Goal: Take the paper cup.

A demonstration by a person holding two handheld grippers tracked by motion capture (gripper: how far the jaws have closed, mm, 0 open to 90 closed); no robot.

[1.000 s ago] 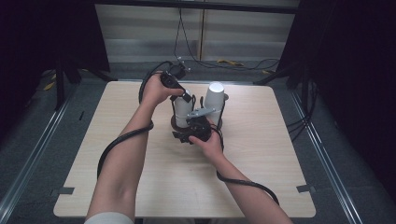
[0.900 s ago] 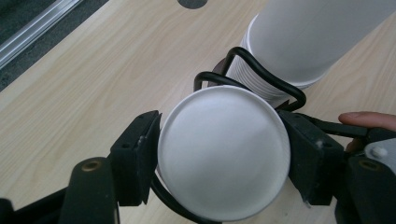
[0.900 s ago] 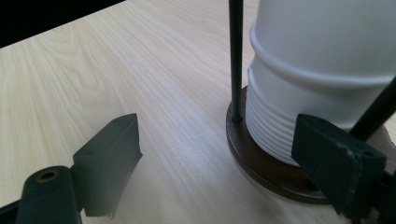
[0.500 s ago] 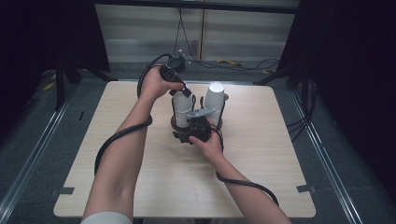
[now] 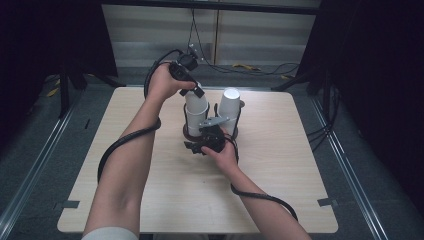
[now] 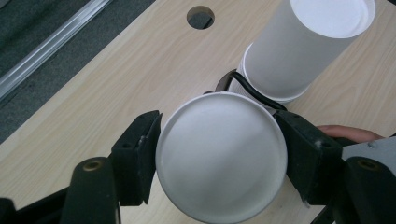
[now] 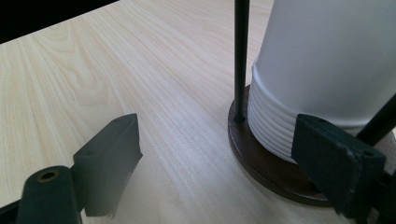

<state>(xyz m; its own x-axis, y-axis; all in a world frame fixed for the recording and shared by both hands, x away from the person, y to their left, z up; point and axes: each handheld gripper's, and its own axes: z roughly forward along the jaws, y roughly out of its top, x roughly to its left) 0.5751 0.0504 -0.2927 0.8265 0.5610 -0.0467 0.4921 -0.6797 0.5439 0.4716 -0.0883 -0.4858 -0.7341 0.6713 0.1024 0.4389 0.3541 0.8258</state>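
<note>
While clamped from both sides, the top paper cup point(image 6: 222, 156) sits upside down between the pads of the left gripper point(image 5: 192, 91), base toward the camera in the left gripper view. Pads press on its wall, left and right; a firm hold. From the high view, this cup is partly raised off the left stack of cups point(image 5: 196, 117), its lower part overlapping the stack below.

Right gripper point(image 7: 224, 172) low at the near side of the holder, jaws standing apart, nothing between the pads. One jaw lies over bare bench, the other just in front of the holder's dark wooden base point(image 7: 266, 170). Whether that jaw touches the base cannot be told.

Holder: round dark base with thin black upright rods point(image 7: 240, 60), a ribbed pile of white cup rims point(image 7: 273, 128) resting on it. Second stack of cups point(image 5: 230, 107) stands just beside the first, to its right in the high view, also upside down.

Bench point(image 5: 300, 165) is light wood grain, with a round hole point(image 6: 201, 17) near its far edge. Cables trail from both grippers across it.
</note>
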